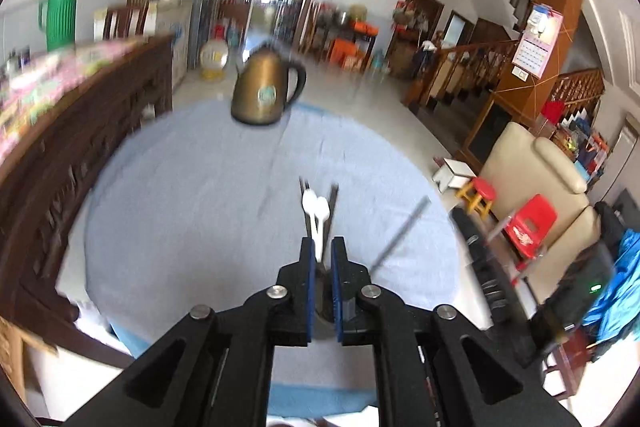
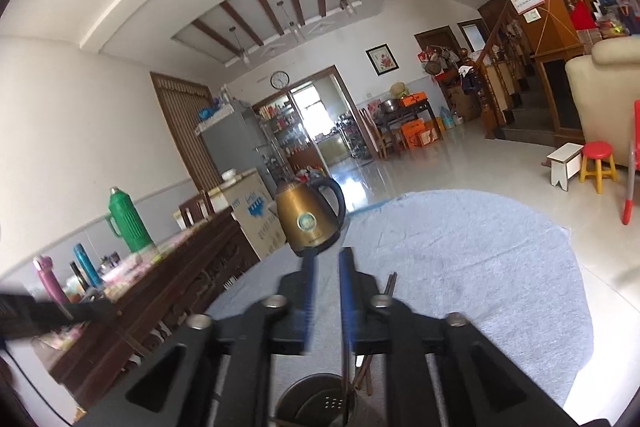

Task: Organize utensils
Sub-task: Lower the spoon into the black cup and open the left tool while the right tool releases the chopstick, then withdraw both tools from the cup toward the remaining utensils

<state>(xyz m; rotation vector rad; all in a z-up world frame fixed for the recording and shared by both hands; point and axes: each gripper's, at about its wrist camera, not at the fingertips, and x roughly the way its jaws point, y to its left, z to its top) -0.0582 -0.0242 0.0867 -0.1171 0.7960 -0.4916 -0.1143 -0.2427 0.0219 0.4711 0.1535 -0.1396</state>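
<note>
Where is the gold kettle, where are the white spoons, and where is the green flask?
gold kettle (image 1: 262,89): left wrist view, on its round body, by the badge.
white spoons (image 1: 316,207): left wrist view, on the spoon bowls, ahead of the gripper.
green flask (image 2: 126,221): right wrist view, on its ribbed middle.

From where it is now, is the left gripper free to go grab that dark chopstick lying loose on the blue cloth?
Probably not yet. The left gripper looks shut on white spoons, so it would have to drop them first. The dark chopstick itself lies uncovered on the blue cloth, just right of the fingers.
</note>
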